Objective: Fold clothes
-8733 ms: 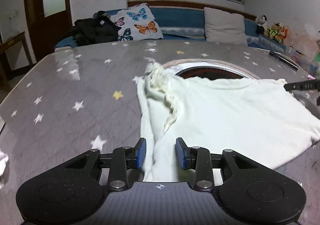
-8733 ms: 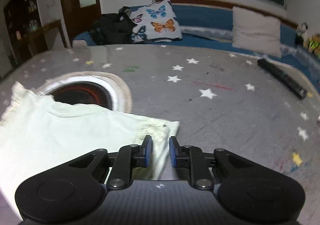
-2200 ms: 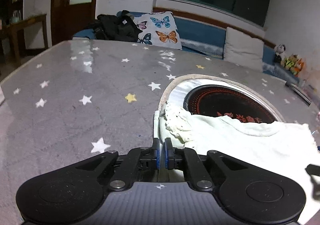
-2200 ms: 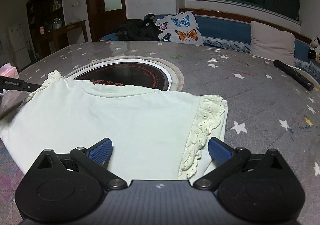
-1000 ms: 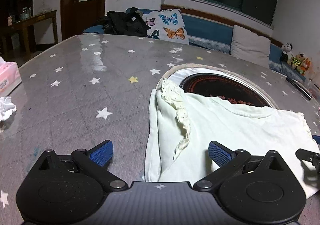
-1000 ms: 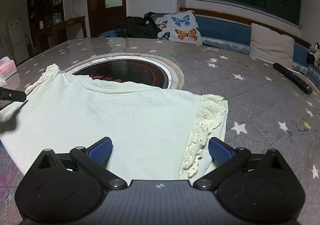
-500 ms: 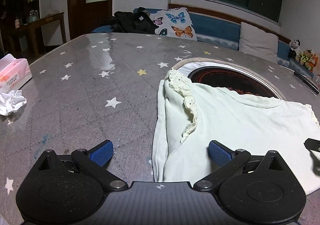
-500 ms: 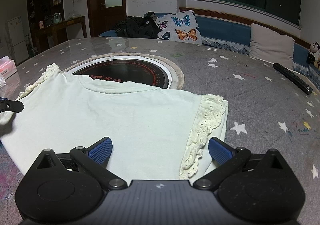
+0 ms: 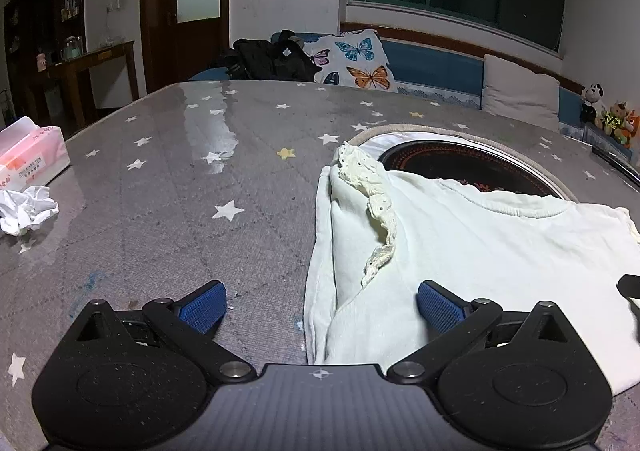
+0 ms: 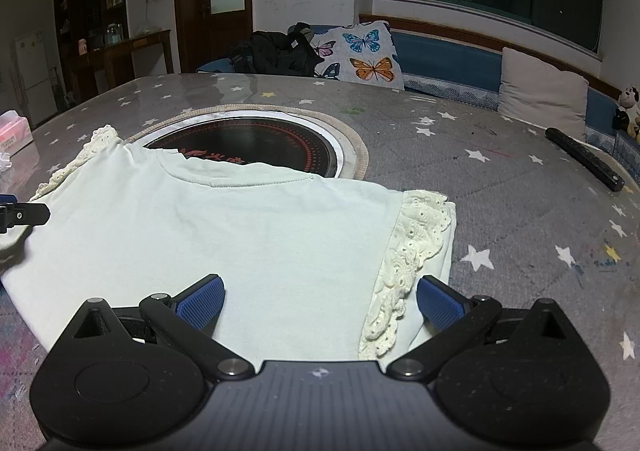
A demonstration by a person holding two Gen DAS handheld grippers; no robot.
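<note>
A pale cream top [image 9: 472,243] [image 10: 224,235] lies flat on the grey star-print table [image 9: 168,211], both lace-edged sleeves folded inward. Its neckline overlaps the round black cooktop [image 10: 256,143]. My left gripper [image 9: 320,301] is open, straddling the garment's left folded edge, holding nothing. The lace sleeve [image 9: 376,211] lies just ahead of it. My right gripper [image 10: 320,301] is open above the garment's right side, its right fingertip by the lace trim [image 10: 412,251]. A tip of the left gripper [image 10: 24,213] shows at the left edge of the right wrist view.
A pink tissue pack [image 9: 28,155] and a crumpled white tissue [image 9: 24,207] sit at the table's left edge. A black remote [image 10: 584,159] lies at the far right. Behind the table is a blue bench with a butterfly pillow [image 9: 356,59] and black clothes [image 9: 272,59].
The left gripper, shut on the garment's left edge 2.2 s ago, has opened and drawn back and up over the last second. The right gripper has stayed open and still.
</note>
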